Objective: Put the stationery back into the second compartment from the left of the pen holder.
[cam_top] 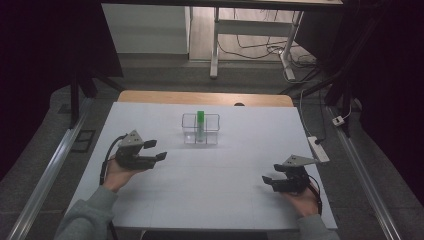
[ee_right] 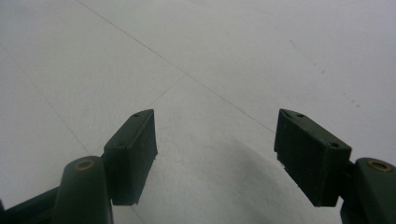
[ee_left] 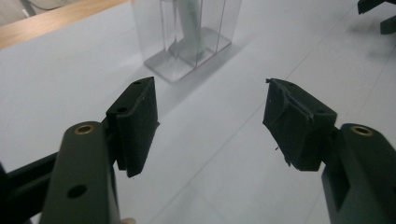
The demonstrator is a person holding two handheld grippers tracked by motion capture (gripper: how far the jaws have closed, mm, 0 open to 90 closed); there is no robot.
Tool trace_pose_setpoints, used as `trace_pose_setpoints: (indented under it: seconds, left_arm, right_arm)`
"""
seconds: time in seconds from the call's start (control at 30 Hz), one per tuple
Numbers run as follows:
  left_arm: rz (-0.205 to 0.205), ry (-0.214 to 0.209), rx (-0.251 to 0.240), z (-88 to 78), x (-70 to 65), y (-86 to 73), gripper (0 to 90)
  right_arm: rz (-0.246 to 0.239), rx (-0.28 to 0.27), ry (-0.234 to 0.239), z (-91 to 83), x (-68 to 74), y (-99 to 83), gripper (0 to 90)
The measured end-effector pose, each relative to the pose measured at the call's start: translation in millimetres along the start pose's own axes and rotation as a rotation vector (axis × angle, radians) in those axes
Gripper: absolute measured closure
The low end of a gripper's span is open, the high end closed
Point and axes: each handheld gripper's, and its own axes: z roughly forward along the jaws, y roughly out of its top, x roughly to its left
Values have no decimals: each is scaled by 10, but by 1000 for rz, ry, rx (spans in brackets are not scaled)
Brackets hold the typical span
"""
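Green-capped tube (cam_top: 200,125) stood upright in the clear rack (cam_top: 189,131) at the table's (cam_top: 210,200) far middle, and with the left gripper (cam_top: 156,150) nearby, jaws apart and empty, a careless approach risked knocking the light rack over, while the right gripper (cam_top: 267,182) rested open, well apart.

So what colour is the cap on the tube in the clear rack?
Green cap; high view shows it best.
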Motion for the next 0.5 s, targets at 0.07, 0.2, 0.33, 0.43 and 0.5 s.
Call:
trace_pose_setpoints:
  seconds: [0.07,0.2,0.33,0.43,0.5]
  left_arm:
    - [-10,7,2,-48,3,-72,344]
    - [-23,8,6,-103,-12,-184,339]
    - [-11,13,26,-112,-38,-253,334]
    - [-14,14,32,-106,-34,-280,330]
    - [-16,14,33,-104,-32,-288,328]
  right_arm:
    - [-3,0,0,1,1,3,298]
    - [-9,-5,2,-7,5,9,297]
    - [-11,-14,3,-24,-2,15,297]
    - [-12,-20,2,-49,-9,21,297]
    - [-13,-27,4,-55,-8,22,296]
